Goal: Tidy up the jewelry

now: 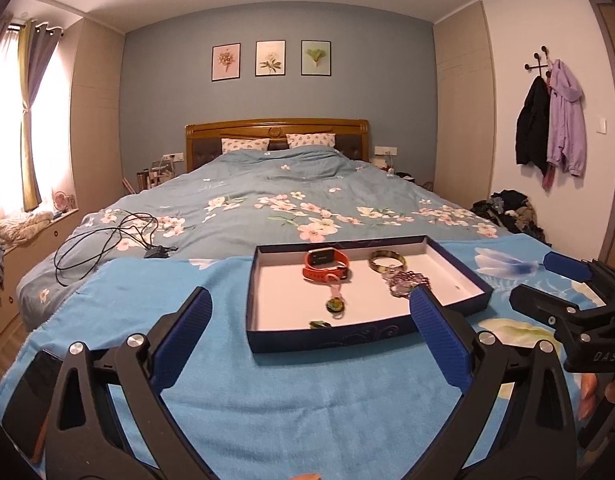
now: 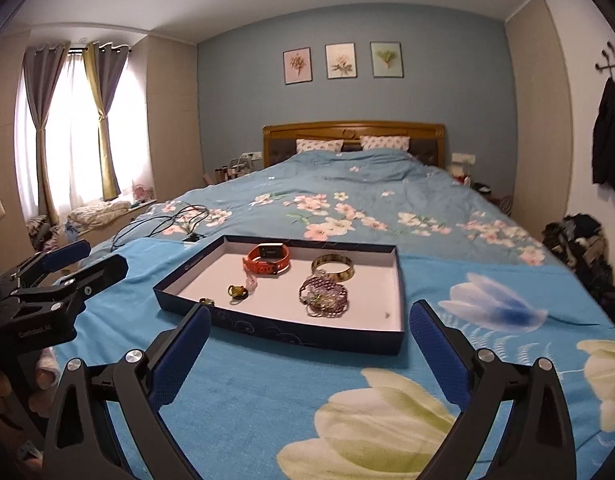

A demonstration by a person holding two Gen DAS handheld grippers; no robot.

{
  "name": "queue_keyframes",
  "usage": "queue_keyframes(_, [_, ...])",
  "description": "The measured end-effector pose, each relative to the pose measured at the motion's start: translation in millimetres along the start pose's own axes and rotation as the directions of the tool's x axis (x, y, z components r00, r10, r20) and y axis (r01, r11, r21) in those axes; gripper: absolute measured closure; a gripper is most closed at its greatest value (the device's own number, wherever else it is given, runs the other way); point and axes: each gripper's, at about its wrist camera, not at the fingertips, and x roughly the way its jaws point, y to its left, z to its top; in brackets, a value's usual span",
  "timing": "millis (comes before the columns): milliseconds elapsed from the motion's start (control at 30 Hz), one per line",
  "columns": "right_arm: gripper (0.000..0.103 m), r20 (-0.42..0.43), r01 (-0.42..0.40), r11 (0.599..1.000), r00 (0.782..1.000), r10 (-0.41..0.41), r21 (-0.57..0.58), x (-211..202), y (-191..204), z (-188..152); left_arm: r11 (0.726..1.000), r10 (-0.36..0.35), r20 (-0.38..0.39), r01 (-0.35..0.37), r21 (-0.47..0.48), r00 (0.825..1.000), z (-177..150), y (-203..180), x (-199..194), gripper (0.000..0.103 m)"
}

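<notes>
Blue ribbed pads of the left gripper stand spread wide with nothing between them, hovering over the bright blue blanket at the foot of the bed. Off to its right, the right gripper is likewise spread and empty, and both point slightly downward at the same shallow tray.

That tray, dark blue outside and white inside, lies flat on the blanket just ahead of both grippers. It holds all the jewelry in view: an orange watch toward the back, a gold bangle beside it, a tangle of purple beads in front of the bangle, a small pendant on a pale pink cord, and a tiny dark piece near the front wall (too small to identify).

Judging from this, the pieces look gathered already, so the step in hand is probably either tidying them or stepping back. If more sorting is wanted, the beads deserve care: a loose strand snags easily, so one pad should slide under a single loop and lift slowly. The bangle looks rigid and would suit a pinch across its rim. Steadying the tray wall with the other gripper would keep the light cardboard from sliding on the soft blanket.
</notes>
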Motion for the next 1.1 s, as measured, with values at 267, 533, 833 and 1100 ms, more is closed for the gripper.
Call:
queue_keyframes(267, [0.007,0.017,0.003,1.0,1.0,-0.003,-0.001,-9.8,3.3,-0.4,1.0,0.011,0.03,-0.01,-0.012,0.999,-3.3,-4.0,-14.4,0.006])
queue_keyframes(533, [0.007,0.039,0.017,1.0,0.999,-0.017,-0.011,-19.2,4.2,-0.9,0.999,0.033,0.047,-0.033,-0.016,0.998,-4.2,-5.0,-21.9,0.006])
queue_keyframes(833, [0.007,0.048,0.017,1.0,0.999,-0.017,-0.005,-20.2,6.1,-1.3,0.999,0.037,0.058,-0.036,-0.02,0.998,-4.9,-5.8,-24.7,0.006])
queue_keyframes(1100, [0.007,0.046,0.016,1.0,0.999,-0.016,-0.003,-19.9,6.9,-2.5,0.999,0.039,0.066,-0.038,-0.017,0.997,-5.9,-7.1,-25.0,0.006])
